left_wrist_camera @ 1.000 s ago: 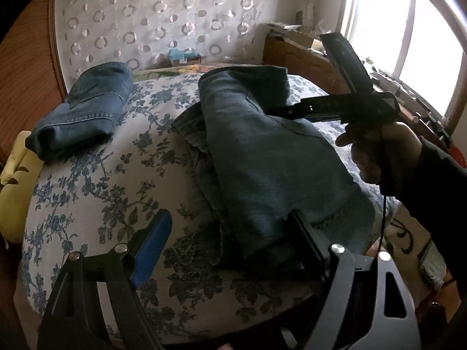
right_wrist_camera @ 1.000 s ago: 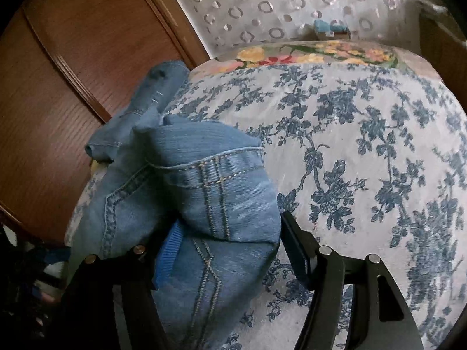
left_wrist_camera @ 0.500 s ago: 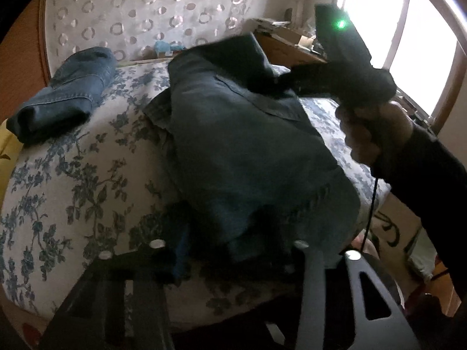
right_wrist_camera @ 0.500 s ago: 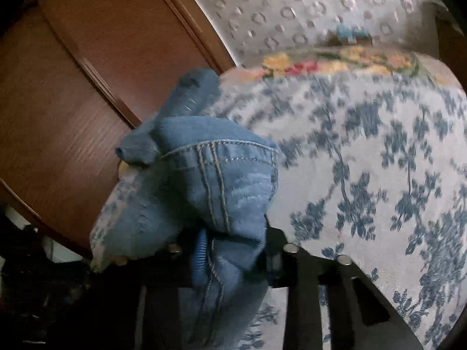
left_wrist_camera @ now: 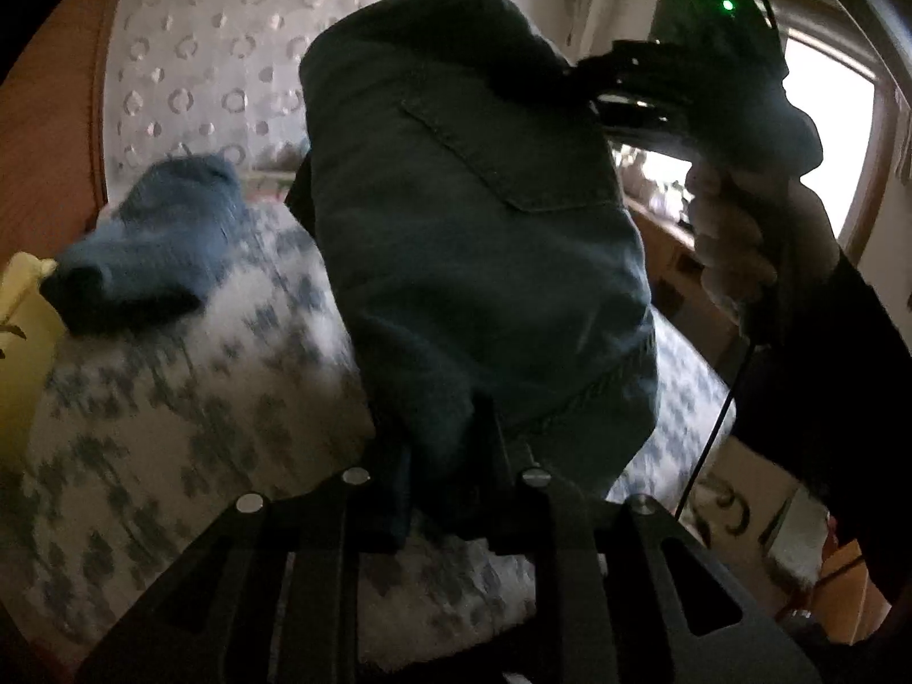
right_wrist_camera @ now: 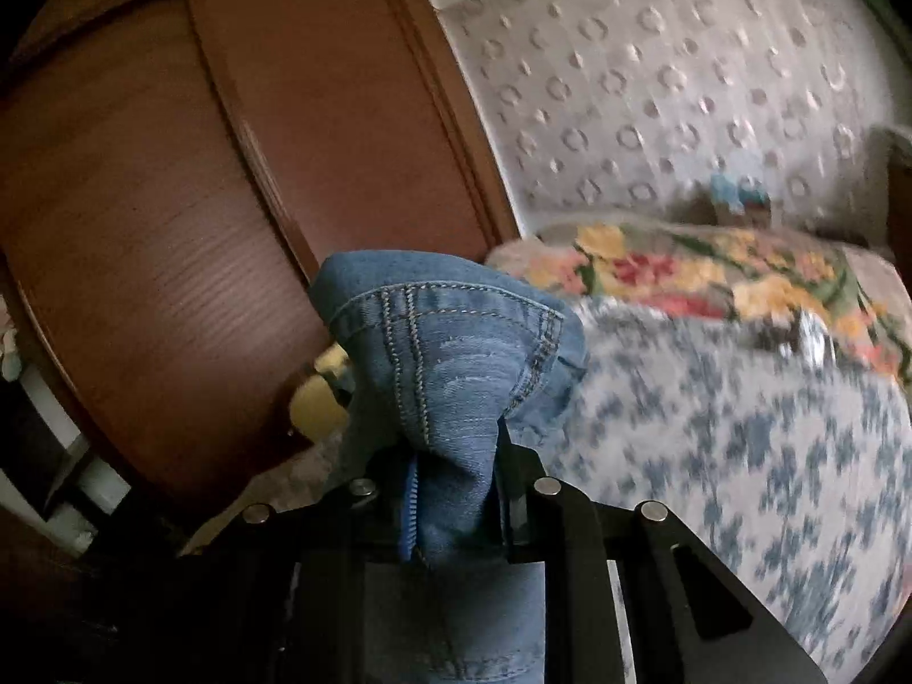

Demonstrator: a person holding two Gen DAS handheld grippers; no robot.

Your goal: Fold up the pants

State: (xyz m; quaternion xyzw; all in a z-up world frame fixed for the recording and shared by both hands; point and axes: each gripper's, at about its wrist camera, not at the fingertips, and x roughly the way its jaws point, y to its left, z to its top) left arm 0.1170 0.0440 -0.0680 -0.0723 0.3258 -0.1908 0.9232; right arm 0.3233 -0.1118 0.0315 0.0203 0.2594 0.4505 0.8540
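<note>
A folded pair of blue jeans (left_wrist_camera: 473, 216) hangs lifted above the bed, held at both ends. My left gripper (left_wrist_camera: 442, 456) is shut on the near end of the jeans. My right gripper (right_wrist_camera: 456, 490) is shut on the other end, a stitched denim fold (right_wrist_camera: 450, 365) bunched between its fingers. In the left wrist view the right gripper (left_wrist_camera: 575, 71) bites the far top edge of the jeans, with the person's hand below it. The back pocket faces the left camera.
A second folded pair of jeans (left_wrist_camera: 148, 245) lies at the far left of the floral bedspread (left_wrist_camera: 171, 427). A wooden wardrobe (right_wrist_camera: 199, 199) stands left of the bed. A yellow pillow (left_wrist_camera: 17, 330) is at the left edge. A window (left_wrist_camera: 826, 131) is at the right.
Both grippers closed on the jeans and lifted them off the bed. The jeans now hang in the air, closer to the left camera.
</note>
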